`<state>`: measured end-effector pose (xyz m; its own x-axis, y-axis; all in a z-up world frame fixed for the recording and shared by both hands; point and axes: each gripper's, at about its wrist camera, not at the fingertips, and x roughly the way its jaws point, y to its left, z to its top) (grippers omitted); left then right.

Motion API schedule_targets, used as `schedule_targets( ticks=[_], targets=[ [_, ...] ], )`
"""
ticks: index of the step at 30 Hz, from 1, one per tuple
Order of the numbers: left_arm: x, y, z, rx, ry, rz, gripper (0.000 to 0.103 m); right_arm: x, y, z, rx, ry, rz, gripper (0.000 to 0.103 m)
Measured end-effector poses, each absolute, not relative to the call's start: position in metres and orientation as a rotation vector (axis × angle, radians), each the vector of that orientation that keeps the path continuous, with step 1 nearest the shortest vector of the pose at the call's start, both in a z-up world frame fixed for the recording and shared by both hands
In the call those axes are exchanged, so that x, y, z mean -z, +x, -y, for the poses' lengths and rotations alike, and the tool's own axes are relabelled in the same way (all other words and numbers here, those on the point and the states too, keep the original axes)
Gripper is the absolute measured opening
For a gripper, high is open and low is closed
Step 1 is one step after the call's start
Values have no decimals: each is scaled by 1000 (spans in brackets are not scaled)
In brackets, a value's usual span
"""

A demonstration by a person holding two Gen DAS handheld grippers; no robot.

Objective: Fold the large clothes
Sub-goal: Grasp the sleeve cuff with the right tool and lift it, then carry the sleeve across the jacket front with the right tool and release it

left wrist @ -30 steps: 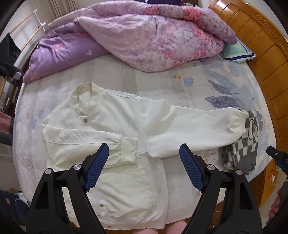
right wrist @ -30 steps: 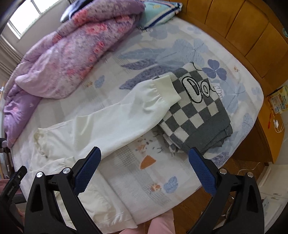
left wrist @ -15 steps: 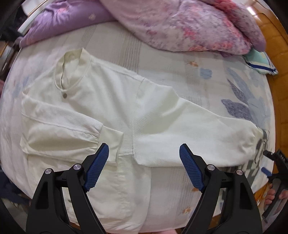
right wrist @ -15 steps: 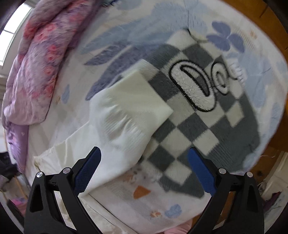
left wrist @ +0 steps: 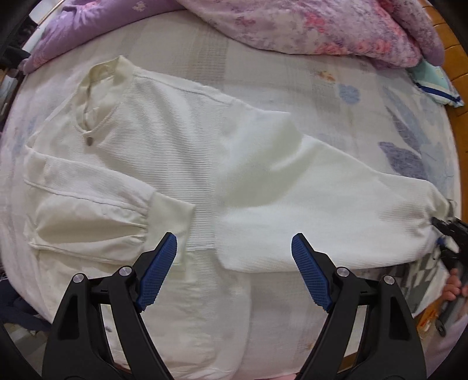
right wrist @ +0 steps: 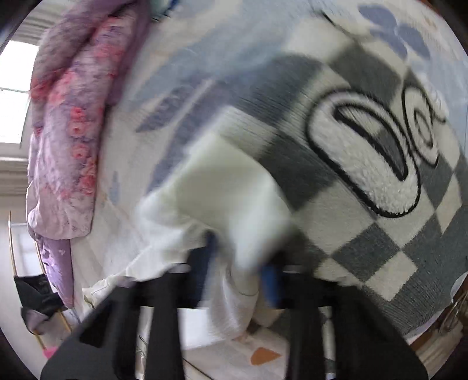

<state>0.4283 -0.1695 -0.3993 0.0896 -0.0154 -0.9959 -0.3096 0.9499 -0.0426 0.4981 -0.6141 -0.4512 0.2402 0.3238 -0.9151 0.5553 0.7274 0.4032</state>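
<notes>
**A:** Where is the garment lying?

**B:** The cream-white ribbed knit jacket with a stand collar and snap buttons [left wrist: 175,152] lies flat on the pale floral-print bedsheet [left wrist: 263,73]; its collar points toward the crumpled purple-and-pink flowered quilt [left wrist: 307,26] heaped beyond it; one sleeve is folded across the jacket's front, its cuff [left wrist: 168,212] resting near the middle; the other sleeve [left wrist: 336,198] stretches straight out from the jacket's body to the far side.

**A:** And the left gripper?

**B:** The left gripper [left wrist: 234,269] hangs above the jacket's lower front, pointing down, its blue textured pads [left wrist: 156,269] spread wide with nothing between them; they are clear of the cloth.

**A:** The right one?

**B:** The right gripper [right wrist: 239,269] is at the end of the jacket's outstretched sleeve; its jaws have just been closing, and in the blurred right wrist view the cream cuff [right wrist: 231,193] is bunched between the narrowed blue pads; it is pinching that cuff.

**A:** Anything beside the jacket there?

**B:** A folded grey-and-white checked knit sweater with fleecy black-outlined lettering [right wrist: 380,163] lies under and just past the jacket's gripped cuff; a teal pillow with blue stripes [left wrist: 435,81] sits beyond the jacket's outstretched sleeve.
</notes>
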Motion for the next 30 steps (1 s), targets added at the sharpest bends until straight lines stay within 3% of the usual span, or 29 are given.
schedule_targets(
  ticks=[7, 8, 10, 15, 20, 30],
  targets=[
    [400, 434, 144, -205, -230, -1407, 80, 391, 498, 603, 164, 801, -1234, 7],
    [403, 437, 142, -180, -245, -1399, 71, 374, 497, 599, 148, 786, -1202, 7],
    [422, 445, 135, -112, -295, -1433, 43, 351, 496, 593, 109, 777, -1164, 7],
    [481, 459, 121, -96, -323, -1516, 13, 300, 500, 560, 13, 701, -1108, 7],
    [542, 457, 111, -122, -392, -1528, 10, 258, 514, 495, -148, 594, -1071, 7],
    [546, 440, 88, -116, -550, -1428, 11, 181, 527, 315, -567, 546, -1001, 7]
  ],
)
